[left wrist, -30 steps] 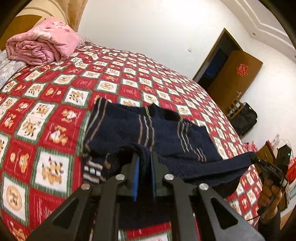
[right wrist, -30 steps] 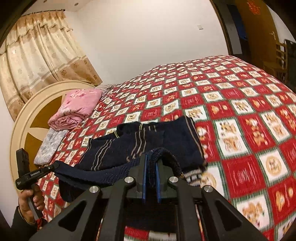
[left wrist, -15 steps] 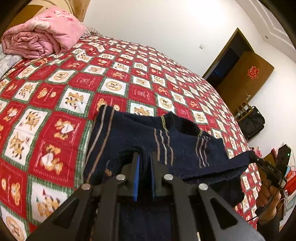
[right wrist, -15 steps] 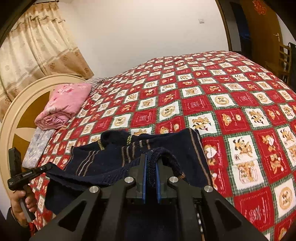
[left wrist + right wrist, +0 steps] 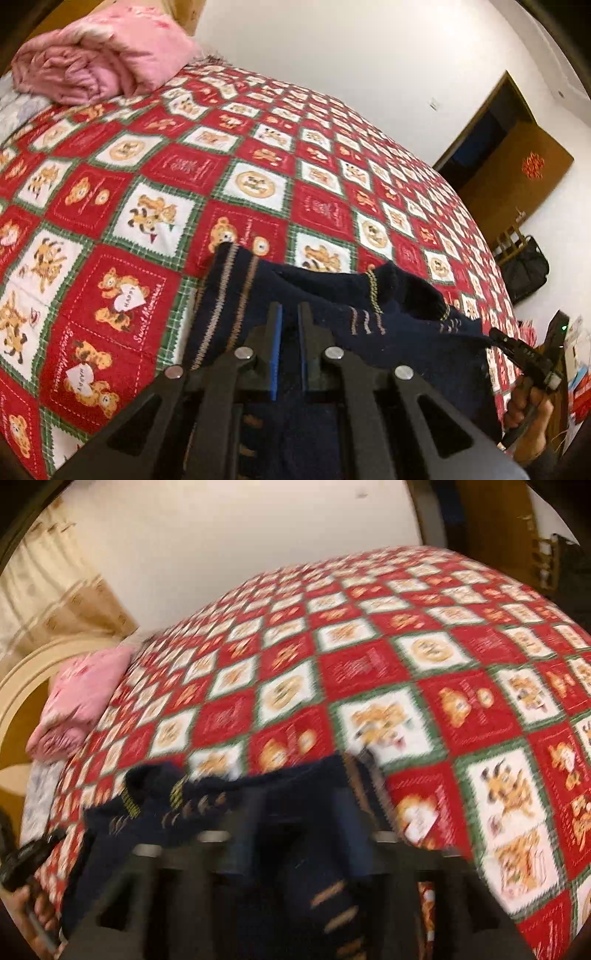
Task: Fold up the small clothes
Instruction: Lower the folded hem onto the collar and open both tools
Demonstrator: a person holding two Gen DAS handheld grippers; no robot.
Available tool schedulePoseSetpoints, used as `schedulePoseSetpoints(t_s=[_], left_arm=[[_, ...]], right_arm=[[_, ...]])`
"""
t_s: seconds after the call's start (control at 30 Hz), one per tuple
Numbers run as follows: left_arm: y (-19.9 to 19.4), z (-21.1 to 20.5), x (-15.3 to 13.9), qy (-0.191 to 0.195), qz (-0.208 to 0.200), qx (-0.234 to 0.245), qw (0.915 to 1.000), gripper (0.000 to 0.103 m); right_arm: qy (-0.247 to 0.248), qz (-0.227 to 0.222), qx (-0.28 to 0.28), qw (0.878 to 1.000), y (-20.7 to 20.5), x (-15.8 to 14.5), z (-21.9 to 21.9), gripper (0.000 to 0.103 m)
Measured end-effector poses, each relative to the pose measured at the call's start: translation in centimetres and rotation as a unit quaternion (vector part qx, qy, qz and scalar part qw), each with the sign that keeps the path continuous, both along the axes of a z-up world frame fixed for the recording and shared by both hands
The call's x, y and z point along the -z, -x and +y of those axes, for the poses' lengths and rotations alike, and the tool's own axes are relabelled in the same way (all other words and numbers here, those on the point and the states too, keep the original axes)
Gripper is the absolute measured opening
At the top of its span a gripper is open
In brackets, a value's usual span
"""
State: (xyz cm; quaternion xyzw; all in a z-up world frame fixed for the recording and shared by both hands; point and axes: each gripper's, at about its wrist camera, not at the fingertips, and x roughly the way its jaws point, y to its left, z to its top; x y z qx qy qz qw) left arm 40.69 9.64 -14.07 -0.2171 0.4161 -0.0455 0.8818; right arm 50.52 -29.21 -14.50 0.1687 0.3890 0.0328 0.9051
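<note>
A small navy knitted sweater [image 5: 332, 295] with thin tan stripes lies on the red checked bedspread [image 5: 147, 166]. My left gripper [image 5: 290, 314] sits low over its near part, fingers a narrow gap apart with nothing seen between the pads. The right gripper [image 5: 495, 334] shows at the right in that view, its tip touching the sweater's right edge. In the blurred right wrist view the sweater [image 5: 221, 797] lies under my right gripper [image 5: 288, 812], whose fingers look spread apart. The left gripper's handle and hand [image 5: 26, 856] show at the left edge.
A folded pink quilt [image 5: 99, 55] lies at the head of the bed by the round headboard [image 5: 22, 686]. A brown door [image 5: 517, 177], a wooden chair and a black bag [image 5: 524, 269] stand beyond the bed's far side.
Both grippers carried the sweater's near edge forward over its body and came down low. The fabric that was pinched in each one no longer shows between the fingers. The right view is now motion-blurred.
</note>
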Motion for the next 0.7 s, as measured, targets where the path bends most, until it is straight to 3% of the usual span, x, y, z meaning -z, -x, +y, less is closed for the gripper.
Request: schedulePoseSetpoints(t_s=[0.13, 0.3, 0.43, 0.5, 0.57, 0.67, 0.7], left_arm=[[0.8, 0.2, 0.5, -0.011, 0.005, -0.004, 0.9999, 0.010], [1.1, -1.3, -0.1, -0.048, -0.001, 0.029, 0.9984, 0.015], [-0.7, -2.4, -0.1, -0.039, 0.007, 0.060, 0.9974, 0.016], [-1.7, -3.3, 0.6, -0.042, 0.030, 0.085, 0.9950, 0.020], [-2.1, -3.9, 1.0, -0.054, 0.034, 0.089, 0.9940, 0.029], [-2.5, -4.1, 1.5, -0.071, 0.033, 0.090, 0.9928, 0.055], [-2.6, -4.1, 1.7, -0.073, 0.034, 0.089, 0.9927, 0.056]], right_arm=[[-0.013, -0.010, 0.002, 1.000, 0.4, -0.2, -0.9, 0.060], [-0.001, -0.004, -0.045, 0.999, 1.1, -0.2, -0.1, 0.059], [0.020, 0.001, -0.072, 0.997, 0.8, -0.3, 0.6, 0.055], [0.039, 0.008, -0.075, 0.996, 0.3, -0.2, 1.1, 0.055], [0.038, 0.021, -0.087, 0.995, -0.3, 0.2, 1.6, 0.054], [0.061, 0.029, -0.100, 0.993, -0.8, 0.8, 2.5, 0.054], [0.061, 0.030, -0.101, 0.993, -1.0, 1.0, 2.7, 0.054]])
